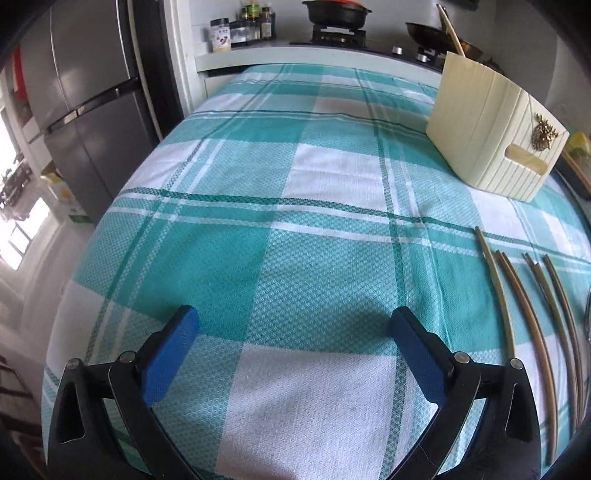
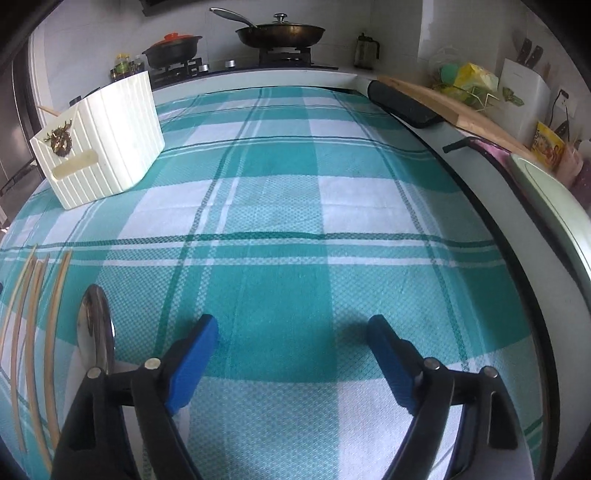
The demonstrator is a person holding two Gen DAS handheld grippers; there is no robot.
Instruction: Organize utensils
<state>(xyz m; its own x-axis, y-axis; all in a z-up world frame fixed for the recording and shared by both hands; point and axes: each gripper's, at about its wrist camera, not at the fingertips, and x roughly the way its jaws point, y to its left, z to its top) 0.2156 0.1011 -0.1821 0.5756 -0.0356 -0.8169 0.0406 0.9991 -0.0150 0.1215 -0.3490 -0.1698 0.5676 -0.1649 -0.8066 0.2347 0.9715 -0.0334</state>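
Several wooden chopsticks [image 1: 532,332] lie side by side on the teal-and-white checked cloth, at the right edge of the left wrist view and at the far left as chopsticks [image 2: 33,332] in the right wrist view. A shiny metal spoon [image 2: 94,325] lies just right of them, its handle hidden behind my right gripper's arm. A cream ribbed holder box [image 1: 491,136] with a gold ornament stands further back on the cloth, seen as the box [image 2: 99,144] in the right wrist view. My left gripper [image 1: 295,328] is open over bare cloth, nothing between its blue pads. My right gripper [image 2: 291,336] is open too, empty.
A stove with a black pot [image 2: 173,48] and a frying pan [image 2: 280,33] runs along the back counter. A grey fridge [image 1: 85,103] stands at the left. A wooden board [image 2: 454,107], a dark roll [image 2: 402,103] and a pale rim [image 2: 554,206] border the cloth on the right.
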